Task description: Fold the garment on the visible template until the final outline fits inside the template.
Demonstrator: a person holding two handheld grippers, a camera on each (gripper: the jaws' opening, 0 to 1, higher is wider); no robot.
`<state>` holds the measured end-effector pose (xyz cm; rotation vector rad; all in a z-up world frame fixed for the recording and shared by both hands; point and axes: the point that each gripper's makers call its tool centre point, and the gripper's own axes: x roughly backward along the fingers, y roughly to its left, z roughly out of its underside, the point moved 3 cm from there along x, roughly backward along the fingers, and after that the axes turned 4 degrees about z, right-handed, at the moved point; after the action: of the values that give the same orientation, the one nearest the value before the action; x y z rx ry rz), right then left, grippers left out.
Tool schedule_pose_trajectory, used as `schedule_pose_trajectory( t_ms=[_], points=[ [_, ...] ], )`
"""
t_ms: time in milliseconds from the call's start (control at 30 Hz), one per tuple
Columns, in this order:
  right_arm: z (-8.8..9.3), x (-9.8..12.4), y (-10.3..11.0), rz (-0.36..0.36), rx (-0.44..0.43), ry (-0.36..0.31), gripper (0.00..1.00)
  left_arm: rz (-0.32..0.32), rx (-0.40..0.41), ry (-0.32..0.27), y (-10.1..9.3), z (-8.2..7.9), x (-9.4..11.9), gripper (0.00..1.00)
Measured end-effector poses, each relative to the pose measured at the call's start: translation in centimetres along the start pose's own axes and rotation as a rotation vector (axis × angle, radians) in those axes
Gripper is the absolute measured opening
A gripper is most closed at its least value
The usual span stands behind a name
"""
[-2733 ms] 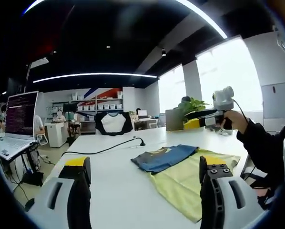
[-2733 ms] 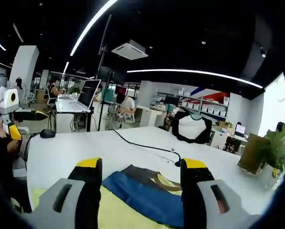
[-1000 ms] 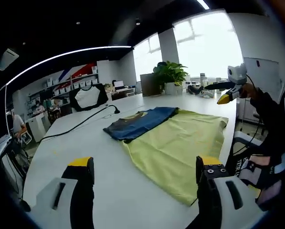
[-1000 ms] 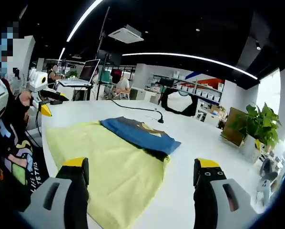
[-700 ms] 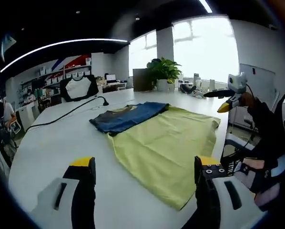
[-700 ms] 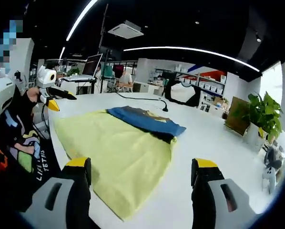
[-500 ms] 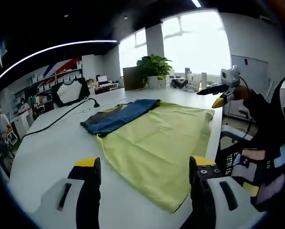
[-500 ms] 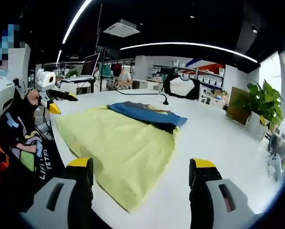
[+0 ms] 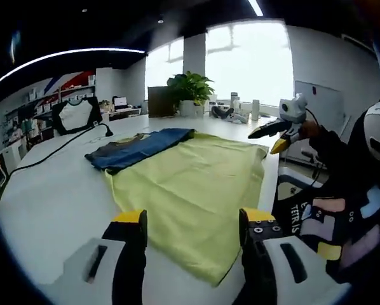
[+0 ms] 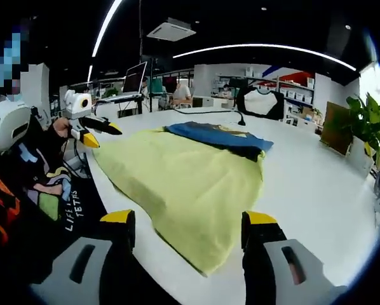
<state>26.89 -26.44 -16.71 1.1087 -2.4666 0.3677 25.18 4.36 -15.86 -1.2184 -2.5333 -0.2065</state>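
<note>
Seen first through the left gripper view, the left gripper hovers with its yellow-tipped jaws spread apart and nothing between them, above the near edge of a white table. Just ahead of the jaws a yellow-green garment lies flat on the table, and beyond its far left part rests a folded blue garment, touching the yellow one. A black cable runs across the table farther left. Off to the right, the right gripper is held in a person's hand beyond the yellow garment's far corner, jaws parted. Next, in the right gripper view, the right gripper likewise stands released, jaws wide with nothing held, over the yellow garment's near corner. The blue garment lies ahead at the far edge of it. To the left, the left gripper is held beside the table edge, jaws apart.
</note>
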Motion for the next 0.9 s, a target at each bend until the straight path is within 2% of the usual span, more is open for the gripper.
schedule_pose_trajectory(
  t_ms=[100,233,433,767,833,867,900],
  points=[
    [0.3,-0.2,0.2,-0.009,0.005,0.011,0.64,0.023,0.024,0.016,-0.2,0.4,-0.4,0.57],
    [0.5,-0.5,0.0,-0.012,0.007,0.015,0.60,0.037,0.001,0.030,-0.3,0.7,-0.4,0.42],
    [0.8,-0.3,0.2,-0.031,0.018,0.030,0.55,0.055,0.019,0.043,-0.5,1.0,-0.5,0.42],
    [0.6,-0.4,0.4,-0.026,0.053,0.017,0.49,0.043,0.032,0.039,-0.5,1.3,-0.7,0.41],
    [0.4,-0.4,0.4,-0.020,0.085,0.015,0.49,0.037,0.011,0.045,-0.4,1.4,-0.7,0.39],
    [0.4,-0.4,0.4,-0.017,0.097,0.013,0.49,0.024,-0.049,0.056,-0.2,1.4,-0.6,0.36],
    [0.3,-0.4,0.4,-0.014,0.109,0.011,0.49,0.055,0.007,0.053,-0.8,1.4,-0.6,0.33]
  ],
)
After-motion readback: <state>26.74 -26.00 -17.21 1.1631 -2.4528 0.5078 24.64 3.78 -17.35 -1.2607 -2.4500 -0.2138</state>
